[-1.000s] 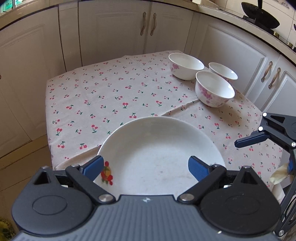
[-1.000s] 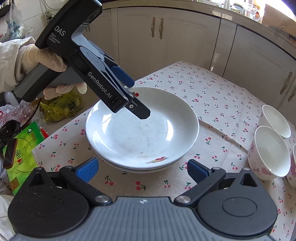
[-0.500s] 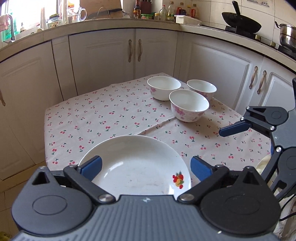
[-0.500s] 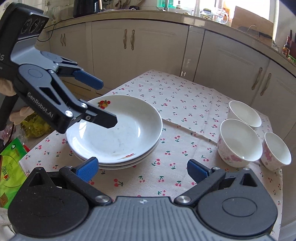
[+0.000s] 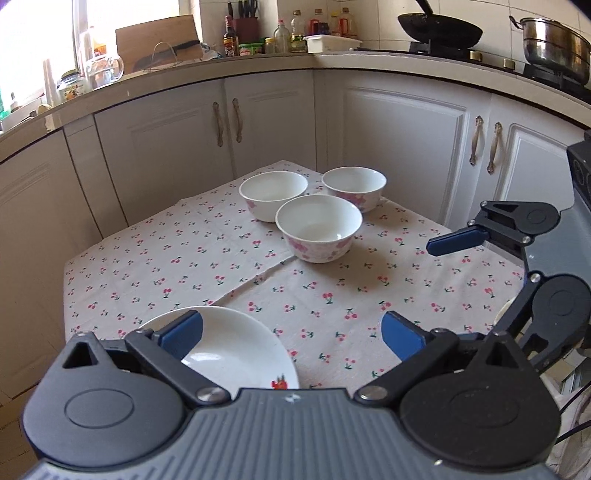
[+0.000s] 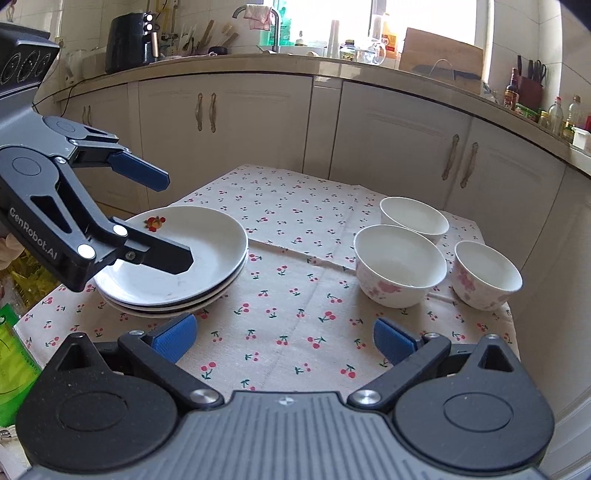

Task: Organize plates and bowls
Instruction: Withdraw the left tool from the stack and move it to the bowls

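Observation:
A stack of white plates (image 6: 207, 254) with a fruit print sits at the table's near left; its top plate also shows in the left wrist view (image 5: 240, 354). Three white bowls with pink flowers stand at the far right: a near one (image 5: 318, 227) (image 6: 400, 269), a left one (image 5: 273, 194) (image 6: 413, 218) and a right one (image 5: 354, 186) (image 6: 487, 273). My left gripper (image 5: 290, 332) (image 6: 173, 218) is open and empty, above the plates. My right gripper (image 6: 282, 338) (image 5: 456, 240) is open and empty, above the cloth in front of the bowls.
The table wears a cherry-print cloth (image 5: 184, 266) (image 6: 280, 206). White kitchen cabinets (image 5: 266, 122) (image 6: 236, 122) close in behind and on both sides. The counter holds bottles, a wok (image 5: 439, 27) and a pot (image 5: 557, 44). Green packets (image 6: 14, 354) lie off the left edge.
Both grippers have pulled back and tilted up from the plate stack. The views now take in the bowls and counter. The left gripper has drawn away from the plates, still open.

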Action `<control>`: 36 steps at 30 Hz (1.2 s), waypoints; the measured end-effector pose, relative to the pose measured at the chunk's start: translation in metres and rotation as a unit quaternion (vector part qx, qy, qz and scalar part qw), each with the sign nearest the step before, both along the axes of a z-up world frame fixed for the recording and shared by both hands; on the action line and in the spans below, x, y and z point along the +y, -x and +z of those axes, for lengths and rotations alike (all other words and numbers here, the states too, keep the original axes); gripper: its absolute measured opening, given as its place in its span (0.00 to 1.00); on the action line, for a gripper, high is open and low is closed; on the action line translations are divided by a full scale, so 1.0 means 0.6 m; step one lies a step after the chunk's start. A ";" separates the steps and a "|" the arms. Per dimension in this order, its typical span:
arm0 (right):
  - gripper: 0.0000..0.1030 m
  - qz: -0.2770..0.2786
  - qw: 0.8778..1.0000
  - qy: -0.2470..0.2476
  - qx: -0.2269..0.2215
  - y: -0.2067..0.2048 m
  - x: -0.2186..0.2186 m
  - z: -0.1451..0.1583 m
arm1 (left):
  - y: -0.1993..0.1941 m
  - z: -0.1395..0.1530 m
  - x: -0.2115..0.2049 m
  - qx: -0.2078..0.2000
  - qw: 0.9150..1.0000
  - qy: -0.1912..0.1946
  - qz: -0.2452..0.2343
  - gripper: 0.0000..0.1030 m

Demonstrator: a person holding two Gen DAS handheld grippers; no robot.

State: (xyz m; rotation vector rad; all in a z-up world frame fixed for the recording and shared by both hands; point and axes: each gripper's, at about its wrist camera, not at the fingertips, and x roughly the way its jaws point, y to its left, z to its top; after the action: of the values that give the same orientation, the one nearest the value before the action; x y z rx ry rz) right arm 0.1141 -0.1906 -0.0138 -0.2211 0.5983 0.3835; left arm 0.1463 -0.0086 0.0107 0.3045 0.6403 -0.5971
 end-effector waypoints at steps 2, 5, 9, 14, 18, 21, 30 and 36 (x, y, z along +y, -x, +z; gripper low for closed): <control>1.00 -0.008 1.000 -0.004 -0.005 0.004 -0.018 0.002 | 0.007 0.000 -0.021 -0.005 1.000 -0.009 -0.011 0.99; 1.00 -0.019 1.000 -0.008 -0.009 0.006 -0.043 0.001 | 0.015 0.000 -0.051 -0.017 0.999 -0.022 -0.024 0.99; 1.00 -0.030 0.999 -0.008 -0.011 0.007 -0.072 -0.001 | 0.018 0.006 -0.079 -0.021 0.999 0.018 -0.028 0.99; 1.00 -0.040 0.999 -0.006 -0.016 0.010 -0.099 -0.001 | 0.012 0.005 -0.111 -0.024 0.998 0.045 -0.028 0.99; 1.00 -0.043 0.999 0.007 -0.021 0.009 -0.108 -0.002 | -0.007 0.004 -0.118 0.006 0.996 0.077 -0.038 0.99; 1.00 -0.044 0.999 0.010 -0.022 0.006 -0.113 -0.003 | -0.023 0.008 -0.124 0.007 0.996 0.083 -0.033 0.99; 1.00 -0.043 0.998 0.025 -0.030 -0.006 -0.104 0.000 | -0.065 0.027 -0.129 0.013 0.995 0.091 -0.034 0.99; 1.00 -0.036 0.998 0.030 -0.029 -0.025 -0.097 -0.001 | -0.098 0.022 -0.133 0.017 0.996 0.088 -0.028 0.99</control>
State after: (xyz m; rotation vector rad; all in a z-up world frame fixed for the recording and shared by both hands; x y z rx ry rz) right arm 0.1294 -0.2487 -0.0146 -0.2669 0.5591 0.2883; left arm 0.2053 -0.0885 0.0236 0.1482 0.6082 -0.7079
